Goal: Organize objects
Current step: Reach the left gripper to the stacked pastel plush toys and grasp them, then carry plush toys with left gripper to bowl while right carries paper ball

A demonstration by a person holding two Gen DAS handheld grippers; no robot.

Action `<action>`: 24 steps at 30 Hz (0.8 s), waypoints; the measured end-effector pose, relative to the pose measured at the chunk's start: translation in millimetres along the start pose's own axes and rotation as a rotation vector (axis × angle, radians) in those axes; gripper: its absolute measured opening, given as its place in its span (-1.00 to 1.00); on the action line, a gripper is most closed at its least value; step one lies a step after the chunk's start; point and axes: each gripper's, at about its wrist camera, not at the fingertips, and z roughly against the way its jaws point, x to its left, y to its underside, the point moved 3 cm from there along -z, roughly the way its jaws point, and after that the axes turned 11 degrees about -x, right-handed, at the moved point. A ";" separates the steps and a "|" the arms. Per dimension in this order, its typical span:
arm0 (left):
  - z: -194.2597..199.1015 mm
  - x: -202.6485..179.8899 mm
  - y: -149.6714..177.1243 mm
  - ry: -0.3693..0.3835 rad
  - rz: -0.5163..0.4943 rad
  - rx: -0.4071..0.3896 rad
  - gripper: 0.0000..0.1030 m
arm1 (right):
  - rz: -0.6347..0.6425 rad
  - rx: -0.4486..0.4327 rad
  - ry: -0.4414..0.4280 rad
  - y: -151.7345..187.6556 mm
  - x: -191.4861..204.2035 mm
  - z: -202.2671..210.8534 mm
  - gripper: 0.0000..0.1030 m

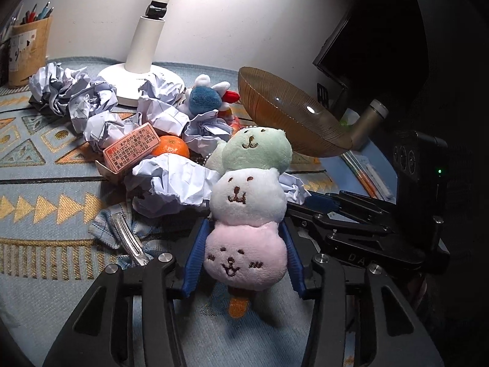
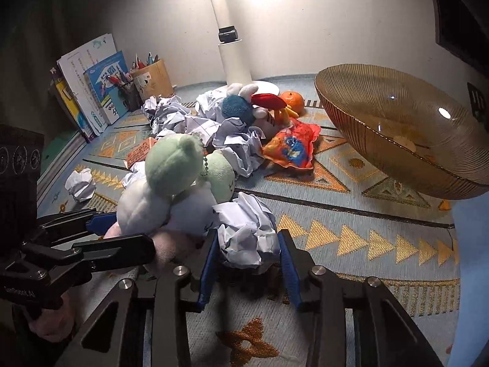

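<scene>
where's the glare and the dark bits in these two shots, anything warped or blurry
Left wrist view: the lamp blows out the wall above it, the right side with the monitor falls near black, and the bowl shows bright specular spots. Right wrist view: a hot patch on the wall beside the lamp post, dark left corner; the fisheye bends the tablecloth pattern, and the frame edges are soft.

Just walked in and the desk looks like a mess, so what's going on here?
A person is tidying a cluttered desk with a hand-held gripper in each hand. The left hand-held gripper has closed on a three-tier plush toy, its blue pads pressing the pink bottom ball. The right hand-held gripper is clamped on a crumpled paper ball. More paper balls, a tangerine and other toys lie by the lamp; the amber bowl holds none of them.
</scene>
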 end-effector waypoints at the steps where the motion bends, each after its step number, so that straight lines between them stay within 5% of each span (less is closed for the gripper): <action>1: -0.1 0.2 1.1 0.001 0.001 0.000 -0.13 | 0.000 -0.003 -0.001 0.2 0.1 0.9 -0.31; 18: 26.9 -8.0 -11.4 -0.013 -0.013 -0.138 -0.17 | -0.025 -0.168 0.044 -6.1 -6.4 33.0 -0.31; 24: 34.3 -48.0 -46.1 -0.047 -0.108 -0.189 -0.17 | -0.038 -0.253 0.055 -23.4 -14.4 64.2 -0.31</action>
